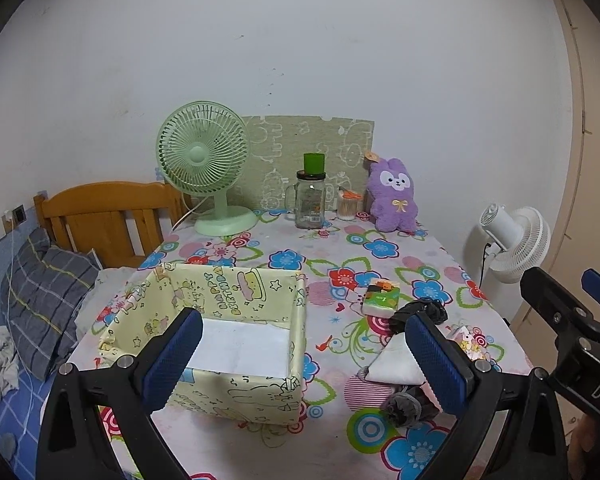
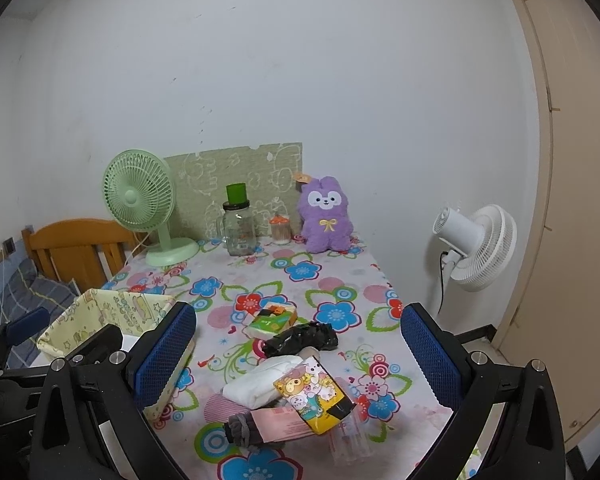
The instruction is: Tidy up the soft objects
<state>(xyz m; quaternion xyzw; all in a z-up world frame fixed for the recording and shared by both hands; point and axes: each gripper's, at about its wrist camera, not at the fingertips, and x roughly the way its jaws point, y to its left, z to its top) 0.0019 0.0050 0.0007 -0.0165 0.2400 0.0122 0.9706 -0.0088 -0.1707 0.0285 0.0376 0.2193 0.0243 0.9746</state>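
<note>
Right wrist view: soft pile [image 2: 288,384] lower centre, untouched | fabric box [image 1: 236,320] lower left of left view, holds no soft items | left gripper [image 1: 300,360] and right gripper [image 2: 300,360] both spread wide, holding nothing | step: first pick; next, lower right gripper onto pile

The fabric box [image 1: 236,332] sits left of the tissue pack [image 1: 381,300] on the table [image 1: 380,256].

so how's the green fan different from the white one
The green fan stands on the table by the wall, grille facing the cameras. The white fan stands off the table's right edge, turned to show its back. Both are round-grilled fans.
</note>
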